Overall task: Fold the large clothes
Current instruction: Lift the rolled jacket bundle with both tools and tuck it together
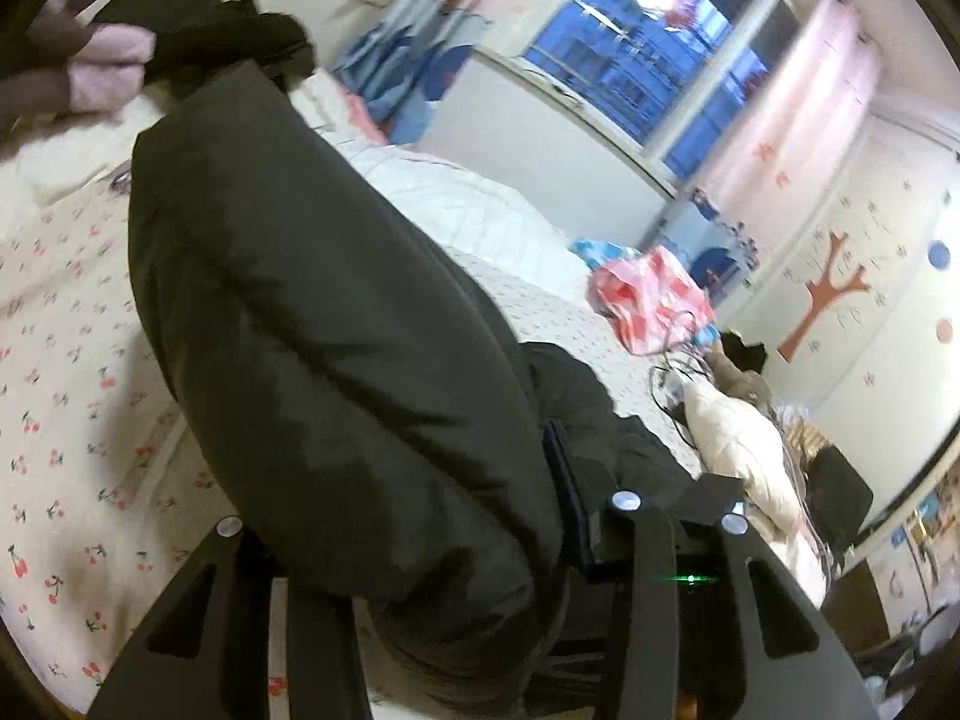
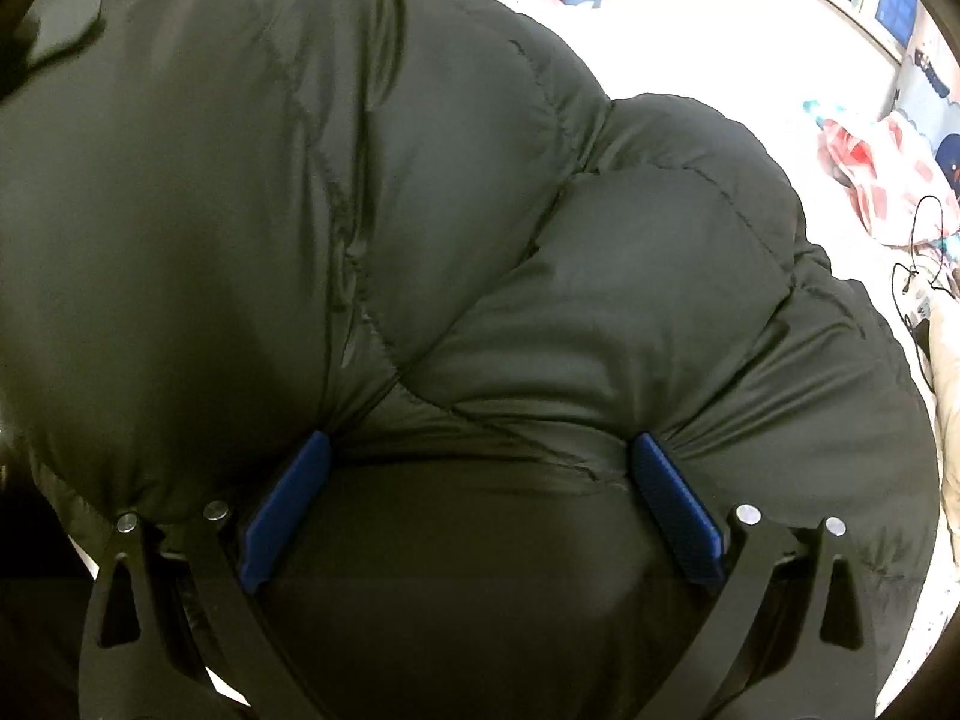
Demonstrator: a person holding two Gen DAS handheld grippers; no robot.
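The jacket (image 1: 336, 324) is a dark, puffy quilted one lying on the bed (image 1: 66, 324). In the left wrist view its long axis runs from just ahead of the left hand-held gripper (image 1: 468, 546) away toward the upper left, where it ends near a pile of clothes (image 1: 108, 54). Its fabric is smooth and slightly shiny, swollen into fat panels with stitched seams between them.

In the right wrist view the jacket (image 2: 420, 210) fills nearly everything ahead of the right hand-held gripper (image 2: 480, 480). That gripper's jaws stand wide apart, the blue pads (image 2: 288, 498) pressed against a bulging fold that lies between them.

The left hand-held gripper's fingertips are buried under the jacket's near end, so whether it is closed on the fabric cannot be told. The jacket's far end and outline are cut off or hidden in both views.

Right of the jacket on the bed lie a white quilt (image 1: 468, 210) and a red-and-white bag (image 1: 648, 300).
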